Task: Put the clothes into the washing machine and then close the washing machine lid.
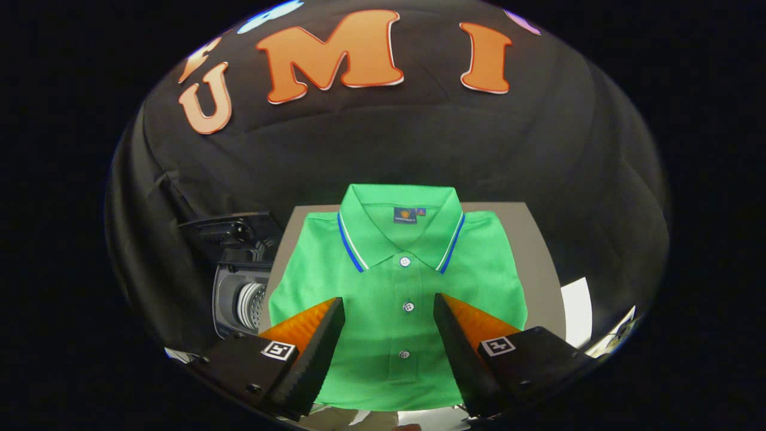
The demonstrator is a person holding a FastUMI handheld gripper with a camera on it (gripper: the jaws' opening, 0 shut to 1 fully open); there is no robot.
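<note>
A folded green polo shirt (395,281) with a blue and white striped collar lies flat on a grey table (541,269). My gripper (389,311) hovers over the shirt's button placket, open, its two fingers (326,323) spread to either side of the buttons with nothing held between them. To the left of the table stands a small washing machine (239,293). Its dark lid (230,230) is raised and the perforated drum shows inside.
Black cloth forms the wall behind the table and machine. White sheets (577,311) lie by the table's right edge, beyond the right finger.
</note>
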